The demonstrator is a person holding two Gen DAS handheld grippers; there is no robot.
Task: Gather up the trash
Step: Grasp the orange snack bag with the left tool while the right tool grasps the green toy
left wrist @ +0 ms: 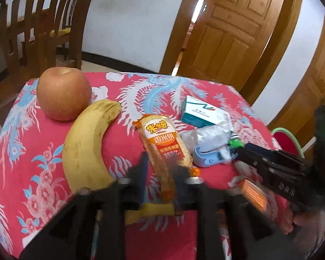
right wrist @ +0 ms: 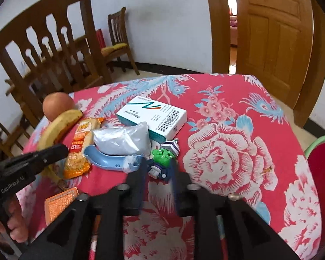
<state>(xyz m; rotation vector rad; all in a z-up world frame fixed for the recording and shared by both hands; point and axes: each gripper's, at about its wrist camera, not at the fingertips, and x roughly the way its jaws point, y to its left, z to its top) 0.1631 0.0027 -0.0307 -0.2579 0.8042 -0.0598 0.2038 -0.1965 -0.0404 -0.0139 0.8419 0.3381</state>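
Note:
An orange rice-cracker wrapper [left wrist: 162,143] lies on the red flowered tablecloth [left wrist: 43,151]; its near end sits between the fingers of my left gripper [left wrist: 159,173], which is open around it. A clear plastic bag [left wrist: 208,137], a white-teal carton [left wrist: 202,112] and a blue plastic piece [left wrist: 208,158] lie to its right. My right gripper [right wrist: 158,173] is open, its fingers on either side of a small green toy figure [right wrist: 163,156]. The bag [right wrist: 123,140], carton [right wrist: 153,117], wrapper [right wrist: 80,149] and blue piece [right wrist: 106,158] also show in the right wrist view.
An apple [left wrist: 64,94] and a banana [left wrist: 86,147] lie left of the wrapper. An orange card [right wrist: 60,203] lies at the table's near edge. Wooden chairs [right wrist: 54,49] stand behind the table. A red stool [right wrist: 322,173] stands at the right. A wooden door [right wrist: 270,32] is beyond.

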